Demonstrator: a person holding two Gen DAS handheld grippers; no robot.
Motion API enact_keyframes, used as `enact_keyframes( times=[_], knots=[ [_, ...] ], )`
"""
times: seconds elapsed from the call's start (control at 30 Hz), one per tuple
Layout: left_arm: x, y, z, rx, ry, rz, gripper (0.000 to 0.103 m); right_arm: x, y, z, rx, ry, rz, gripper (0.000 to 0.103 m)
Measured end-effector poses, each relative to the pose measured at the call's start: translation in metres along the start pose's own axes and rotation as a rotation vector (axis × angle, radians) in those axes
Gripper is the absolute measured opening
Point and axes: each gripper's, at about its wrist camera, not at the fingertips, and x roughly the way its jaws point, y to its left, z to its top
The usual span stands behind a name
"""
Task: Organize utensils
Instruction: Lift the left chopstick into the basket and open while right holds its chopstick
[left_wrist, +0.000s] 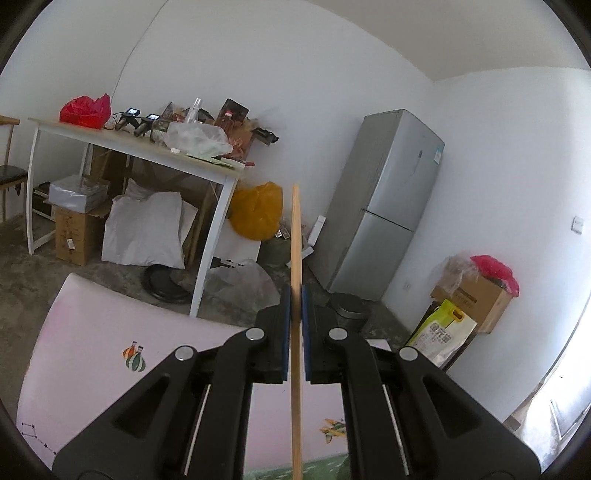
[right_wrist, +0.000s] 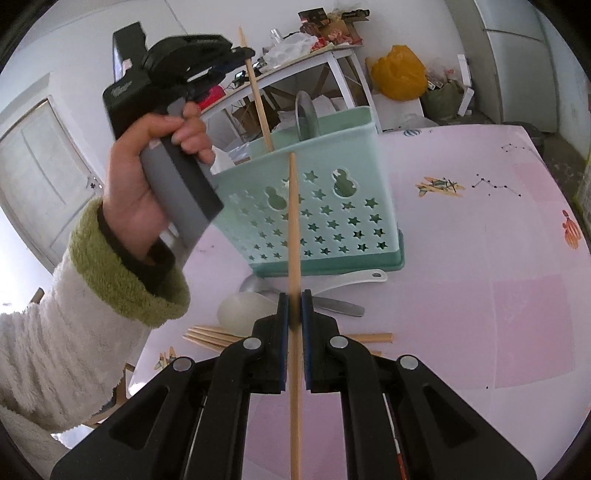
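My left gripper (left_wrist: 295, 306) is shut on a wooden chopstick (left_wrist: 295, 236) that stands upright between its fingers. In the right wrist view the left gripper (right_wrist: 242, 55) holds that chopstick (right_wrist: 258, 99) with its lower end inside the mint green utensil caddy (right_wrist: 332, 206). My right gripper (right_wrist: 295, 308) is shut on a second wooden chopstick (right_wrist: 293, 221), upright in front of the caddy. A metal utensil (right_wrist: 306, 114) stands in the caddy. Several chopsticks (right_wrist: 210, 336), a white spoon (right_wrist: 247, 310), a metal spoon (right_wrist: 332, 304) and a white utensil handle (right_wrist: 354, 278) lie on the pink table (right_wrist: 480, 277).
A cluttered white side table (left_wrist: 155, 155) stands against the far wall, with boxes and bags under it. A grey fridge (left_wrist: 384, 203) stands at the right. A yellow bag (left_wrist: 258, 210) and a cardboard box (left_wrist: 476, 299) sit on the floor.
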Motion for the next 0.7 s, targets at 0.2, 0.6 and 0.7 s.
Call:
enact_keyframes(
  times=[0.2,0.6,0.7],
  knots=[
    [-0.027,0.004,-0.014,0.015,0.013,0.007,0.006,-0.001,0.0,-0.001,0.003,0.007,0.014,0.007],
    [-0.115,0.023,-0.042,0.016,0.088,0.015,0.045,-0.039,0.015,-0.002,-0.007,-0.053,0.036,0.007],
    [-0.143,0.027,-0.051,0.034,0.093,0.014,0.049,-0.052,0.021,0.009,-0.023,-0.099,0.037,0.007]
  ],
)
